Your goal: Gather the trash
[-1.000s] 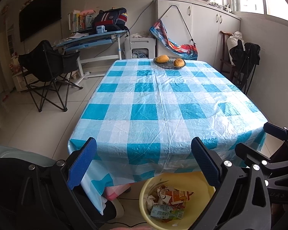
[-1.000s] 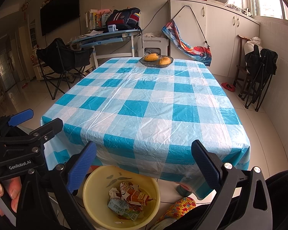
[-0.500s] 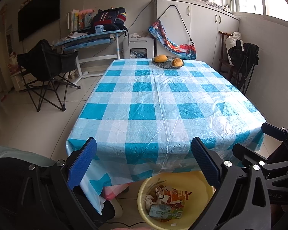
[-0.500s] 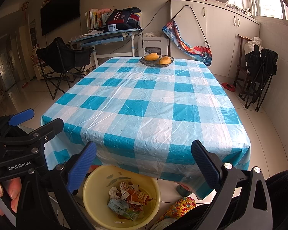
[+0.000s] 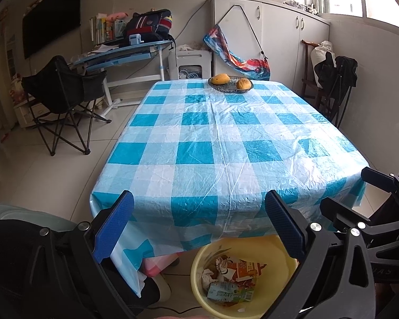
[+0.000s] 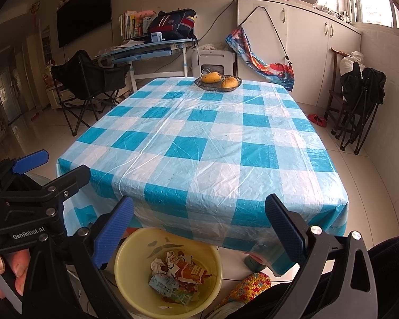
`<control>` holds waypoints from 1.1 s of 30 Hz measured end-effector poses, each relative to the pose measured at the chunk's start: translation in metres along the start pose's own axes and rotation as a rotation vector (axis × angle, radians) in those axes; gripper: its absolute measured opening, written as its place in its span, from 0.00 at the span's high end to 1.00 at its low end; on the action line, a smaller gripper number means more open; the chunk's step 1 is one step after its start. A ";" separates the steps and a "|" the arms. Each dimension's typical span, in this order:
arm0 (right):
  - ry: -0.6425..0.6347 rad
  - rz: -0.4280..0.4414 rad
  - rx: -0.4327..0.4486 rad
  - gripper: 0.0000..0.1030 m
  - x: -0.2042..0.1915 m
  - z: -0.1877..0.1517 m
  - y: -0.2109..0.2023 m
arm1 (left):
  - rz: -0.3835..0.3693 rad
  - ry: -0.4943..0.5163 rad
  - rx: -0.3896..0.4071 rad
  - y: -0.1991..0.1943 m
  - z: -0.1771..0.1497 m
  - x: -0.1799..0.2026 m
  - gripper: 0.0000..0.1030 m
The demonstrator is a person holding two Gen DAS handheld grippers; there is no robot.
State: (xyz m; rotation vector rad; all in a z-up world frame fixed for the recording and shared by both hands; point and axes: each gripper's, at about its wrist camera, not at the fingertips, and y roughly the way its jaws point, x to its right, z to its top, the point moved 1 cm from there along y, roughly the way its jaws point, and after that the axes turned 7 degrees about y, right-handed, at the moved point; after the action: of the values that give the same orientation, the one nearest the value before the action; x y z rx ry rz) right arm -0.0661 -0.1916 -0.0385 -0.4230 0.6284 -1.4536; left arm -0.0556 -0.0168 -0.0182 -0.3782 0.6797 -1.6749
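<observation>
Trash (image 5: 231, 279) in bin (image 5: 290, 263) — before table (image 5: 226, 146)

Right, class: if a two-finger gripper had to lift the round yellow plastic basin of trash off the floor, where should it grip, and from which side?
Grip the thin rim of the round yellow plastic basin, coming from above on its near side. The table edge with the blue-and-white checked tablecloth overhangs the far rim, and the crumpled cartons fill the middle.

left claw (image 5: 198, 223): spread wide, holding nothing | right claw (image 6: 199, 226): spread wide, holding nothing
</observation>
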 end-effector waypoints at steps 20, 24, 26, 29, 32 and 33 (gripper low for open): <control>0.001 0.001 -0.007 0.08 0.001 -0.001 0.001 | 0.002 0.005 -0.002 0.001 -0.002 0.000 0.08; 0.002 0.002 -0.009 0.08 0.001 -0.001 0.001 | 0.004 0.007 -0.001 0.001 -0.001 0.001 0.08; 0.002 0.002 -0.009 0.08 0.001 -0.001 0.001 | 0.004 0.006 -0.001 0.001 -0.001 0.000 0.08; 0.001 0.002 -0.009 0.08 0.001 -0.001 0.001 | 0.005 0.006 0.001 0.001 -0.001 0.001 0.08; -0.002 0.002 -0.014 0.08 0.000 -0.003 0.003 | 0.006 0.003 0.001 0.002 -0.002 0.000 0.08; -0.003 0.002 -0.014 0.08 0.000 -0.004 0.004 | 0.005 0.003 -0.001 0.002 -0.003 0.000 0.08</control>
State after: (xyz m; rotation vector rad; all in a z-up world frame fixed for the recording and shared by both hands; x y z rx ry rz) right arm -0.0659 -0.1913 -0.0439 -0.4358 0.6365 -1.4473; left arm -0.0554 -0.0163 -0.0218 -0.3747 0.6828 -1.6709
